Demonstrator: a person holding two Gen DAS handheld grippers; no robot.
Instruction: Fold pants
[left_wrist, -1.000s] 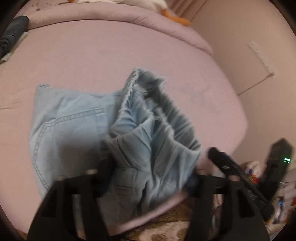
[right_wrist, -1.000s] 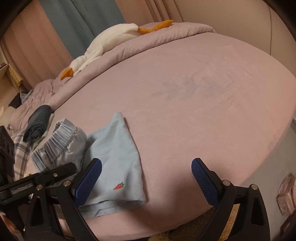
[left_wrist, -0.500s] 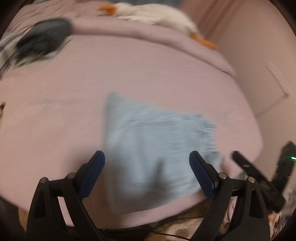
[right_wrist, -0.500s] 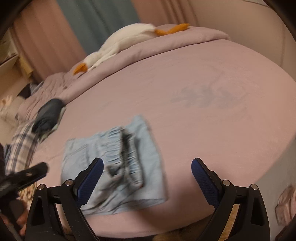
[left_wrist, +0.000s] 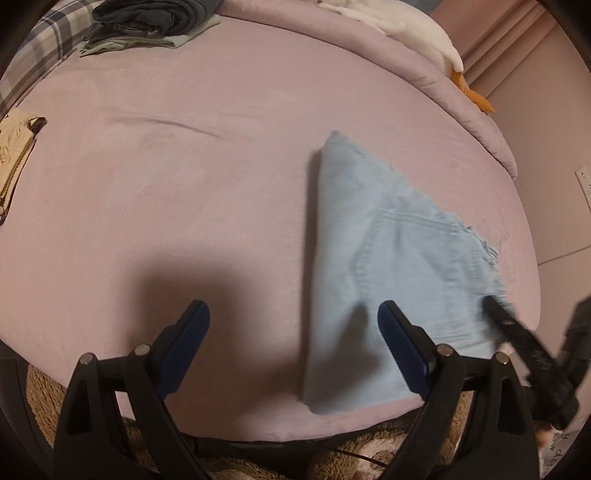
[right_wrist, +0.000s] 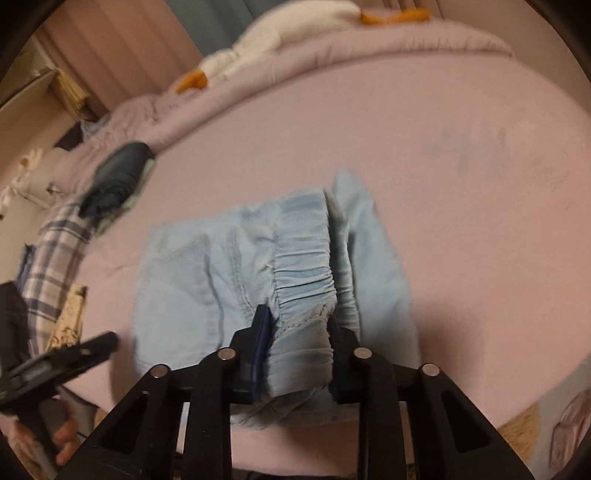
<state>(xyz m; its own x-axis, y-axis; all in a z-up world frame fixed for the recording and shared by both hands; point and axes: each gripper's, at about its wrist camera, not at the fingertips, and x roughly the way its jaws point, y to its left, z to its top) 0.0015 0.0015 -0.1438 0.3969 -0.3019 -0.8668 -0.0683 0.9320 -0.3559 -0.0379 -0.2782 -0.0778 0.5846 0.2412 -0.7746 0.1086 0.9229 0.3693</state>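
Pants (right_wrist: 236, 273) — light, limp denim; right gripper (right_wrist: 299, 343) closing on bunched waistband at 6 o'clock, left gripper (left_wrist: 293, 332) spread, empty — best gripped at thick edges.

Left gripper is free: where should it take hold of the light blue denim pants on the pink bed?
Likely the near hem corner of the light blue denim pants, approached from the bed's near edge. It lies flat and uncovered beside the open left gripper; the right gripper is closing on the waistband.

Dim warm indoor light, soft shadows, motion blur, fisheye bending, dark corners
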